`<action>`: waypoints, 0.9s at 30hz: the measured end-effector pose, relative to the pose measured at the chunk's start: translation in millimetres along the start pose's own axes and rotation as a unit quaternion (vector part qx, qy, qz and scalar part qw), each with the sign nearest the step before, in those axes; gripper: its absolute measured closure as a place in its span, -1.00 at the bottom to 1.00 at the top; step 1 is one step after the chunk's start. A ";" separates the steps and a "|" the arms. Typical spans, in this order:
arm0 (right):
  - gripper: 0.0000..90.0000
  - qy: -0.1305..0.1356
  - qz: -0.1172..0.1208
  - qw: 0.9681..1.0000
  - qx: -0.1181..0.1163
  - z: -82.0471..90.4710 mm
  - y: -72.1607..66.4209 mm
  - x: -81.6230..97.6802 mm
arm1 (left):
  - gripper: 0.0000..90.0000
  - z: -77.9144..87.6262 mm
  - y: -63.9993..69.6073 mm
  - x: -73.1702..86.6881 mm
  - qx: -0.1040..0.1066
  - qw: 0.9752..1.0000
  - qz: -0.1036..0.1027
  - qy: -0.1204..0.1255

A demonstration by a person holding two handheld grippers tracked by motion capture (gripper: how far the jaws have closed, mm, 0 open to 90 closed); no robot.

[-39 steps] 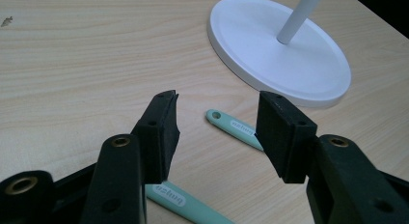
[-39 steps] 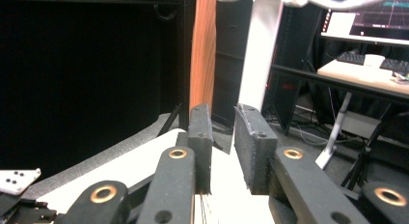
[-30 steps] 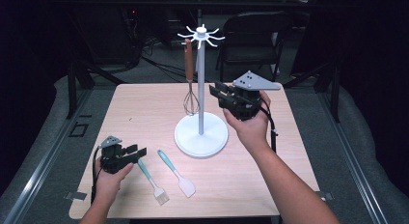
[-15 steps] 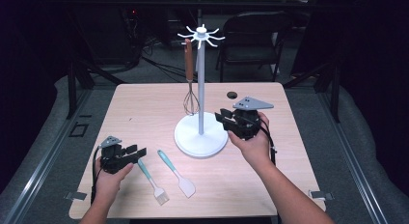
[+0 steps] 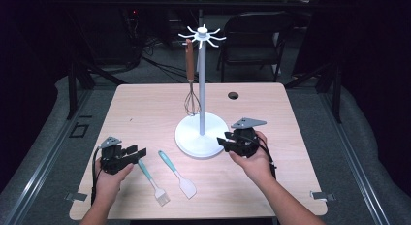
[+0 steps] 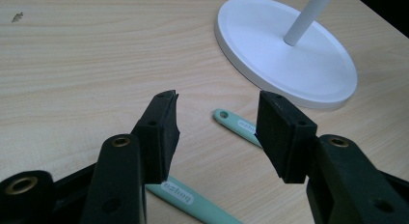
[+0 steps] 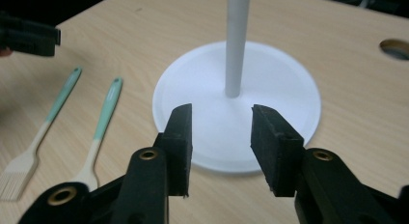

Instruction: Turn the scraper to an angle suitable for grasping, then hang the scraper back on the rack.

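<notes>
A white stand (image 5: 201, 135) with a round base and a hooked top rises at mid-table, and a brown-handled whisk (image 5: 191, 91) hangs from one hook. A teal-handled brush (image 5: 151, 181) and a teal-handled spatula (image 5: 177, 172) lie front left. My left gripper (image 5: 139, 151) hovers open over the brush handle (image 6: 193, 202), with the spatula handle (image 6: 238, 127) just beyond its jaws. My right gripper (image 5: 223, 141) sits low at the right rim of the base (image 7: 270, 89), facing the pole (image 7: 236, 40). Its jaws have just been opening and nothing is between them.
A round cable hole (image 5: 233, 95) pierces the table behind the stand. A folding chair (image 5: 252, 36) stands beyond the far edge, and dark floor surrounds the table. Bare wood lies to the right of my right hand.
My right hand has sunk from beside the pole to table level at the base's right rim, and its jaws have spread wider. The left hand has stayed put.
</notes>
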State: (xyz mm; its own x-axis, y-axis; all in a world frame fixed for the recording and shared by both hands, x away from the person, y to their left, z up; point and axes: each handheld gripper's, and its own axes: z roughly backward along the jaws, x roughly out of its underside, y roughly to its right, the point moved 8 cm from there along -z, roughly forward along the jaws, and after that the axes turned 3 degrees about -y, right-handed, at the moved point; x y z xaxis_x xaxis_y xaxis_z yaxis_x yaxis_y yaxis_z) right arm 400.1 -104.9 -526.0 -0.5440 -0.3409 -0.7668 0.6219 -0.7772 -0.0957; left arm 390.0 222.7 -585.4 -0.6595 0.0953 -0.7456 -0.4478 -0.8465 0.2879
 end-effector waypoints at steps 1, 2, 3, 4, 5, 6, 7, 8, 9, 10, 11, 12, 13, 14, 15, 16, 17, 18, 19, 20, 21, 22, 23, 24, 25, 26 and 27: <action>0.31 -0.005 0.000 1.000 -0.006 -3.1 -1.3 4.4 | 0.10 -0.4 0.0 0.0 0.000 1.000 0.000 0.000; 0.31 -0.010 -0.001 1.000 -0.011 -6.1 -3.0 8.6 | 0.10 -0.5 -0.1 0.1 0.000 1.000 0.000 0.000; 0.30 -0.018 0.007 1.000 -0.009 -8.5 -3.1 12.8 | 0.10 -0.5 -0.1 0.1 0.000 1.000 0.000 0.000; 0.29 -0.026 0.014 1.000 -0.008 -10.8 -3.4 16.7 | 0.10 -0.4 -0.3 0.0 0.000 1.000 0.000 0.000; 0.29 -0.029 0.017 0.999 -0.006 -13.4 -3.9 19.9 | 0.10 -0.5 -0.3 -0.2 0.000 1.000 0.001 0.002; 0.28 -0.029 0.012 0.999 -0.008 -16.2 -5.5 22.4 | 0.10 -0.5 -0.3 -0.2 0.000 1.000 0.001 0.002; 0.28 -0.029 0.012 0.999 -0.008 -16.2 -5.5 22.4 | 0.10 -0.3 -0.5 -0.2 0.000 1.000 0.001 0.002; 0.26 -0.034 0.011 0.999 -0.010 -21.0 -7.3 27.1 | 0.10 -0.3 -0.7 -0.2 -0.001 1.000 0.002 0.002; 0.25 -0.035 0.006 0.999 -0.012 -23.9 -9.3 29.4 | 0.10 -0.3 -0.7 -0.2 -0.001 1.000 0.002 0.002; 0.22 -0.035 0.004 0.999 -0.012 -26.9 -11.0 31.3 | 0.10 -0.4 -0.6 -0.1 -0.001 1.000 0.002 0.001; 0.22 -0.035 0.004 0.999 -0.012 -26.9 -11.0 31.3 | 0.10 -0.4 -0.6 -0.1 -0.001 1.000 0.002 0.001; 0.18 -0.040 0.003 0.999 -0.012 -32.6 -15.1 35.3 | 0.10 -0.1 -0.6 -0.2 0.000 1.000 0.002 0.002; 0.18 -0.042 0.005 0.999 -0.012 -35.4 -16.6 36.8 | 0.10 0.2 -0.7 -0.1 0.000 1.000 0.002 0.001; 0.18 -0.045 0.003 0.999 -0.015 -37.8 -19.3 38.2 | 0.10 0.3 -0.7 -0.1 0.000 1.000 0.003 0.000; 0.18 -0.050 0.002 0.999 -0.019 -40.5 -22.0 39.8 | 0.10 0.3 -0.7 -0.1 0.000 1.000 0.003 0.001; 0.18 -0.053 0.002 0.998 -0.021 -43.3 -24.8 40.8 | 0.10 0.3 -0.8 -0.1 0.000 1.000 0.002 0.001; 0.20 -0.059 0.004 0.998 -0.021 -45.6 -27.2 41.9 | 0.10 0.3 -0.8 -0.1 0.000 1.000 0.002 0.001; 0.23 -0.063 -0.001 0.998 -0.031 -48.0 -31.7 42.6 | 0.10 0.3 -0.6 0.0 0.000 1.000 0.002 0.000; 0.23 -0.066 0.002 0.997 -0.039 -50.5 -35.3 43.0 | 0.10 0.4 -0.6 0.1 0.000 1.000 0.002 0.000; 0.23 -0.065 0.009 0.997 -0.039 -52.9 -38.9 42.9 | 0.10 0.3 -0.5 0.0 0.000 1.000 0.002 0.001; 0.22 -0.061 0.019 0.997 -0.035 -55.6 -42.0 42.3 | 0.10 0.5 -0.5 0.0 0.001 1.000 0.002 0.000; 0.21 -0.061 0.024 0.997 -0.037 -57.7 -45.6 42.1 | 0.10 0.4 -0.6 -0.1 0.001 1.000 0.002 0.001; 0.19 -0.061 0.024 0.997 -0.041 -59.8 -49.5 41.9 | 0.10 0.3 -0.6 -0.2 0.000 1.000 0.003 0.002; 0.17 -0.063 0.028 0.997 -0.042 -61.6 -52.3 41.9 | 0.10 0.3 -0.7 -0.2 0.001 1.000 0.002 0.001; 0.16 -0.059 0.028 0.997 -0.043 -64.2 -55.3 41.5 | 0.10 0.2 -0.7 -0.1 0.001 1.000 0.003 0.001; 0.15 -0.064 0.027 0.997 -0.045 -65.9 -57.7 41.9 | 0.10 0.1 -0.8 -0.2 0.001 1.000 0.002 0.001; 0.15 -0.068 0.026 0.996 -0.048 -67.8 -60.0 42.5 | 0.10 0.2 -0.8 -0.2 0.001 1.000 0.002 0.001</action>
State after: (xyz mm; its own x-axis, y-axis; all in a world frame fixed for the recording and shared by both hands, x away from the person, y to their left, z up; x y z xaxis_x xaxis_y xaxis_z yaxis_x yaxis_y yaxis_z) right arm 377.9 -36.9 -595.8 -0.5765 -0.4537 -0.6795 0.6991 -0.7044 -0.1229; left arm 390.5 223.4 -585.3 -0.6600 0.0903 -0.7458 -0.4458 -0.8462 0.2920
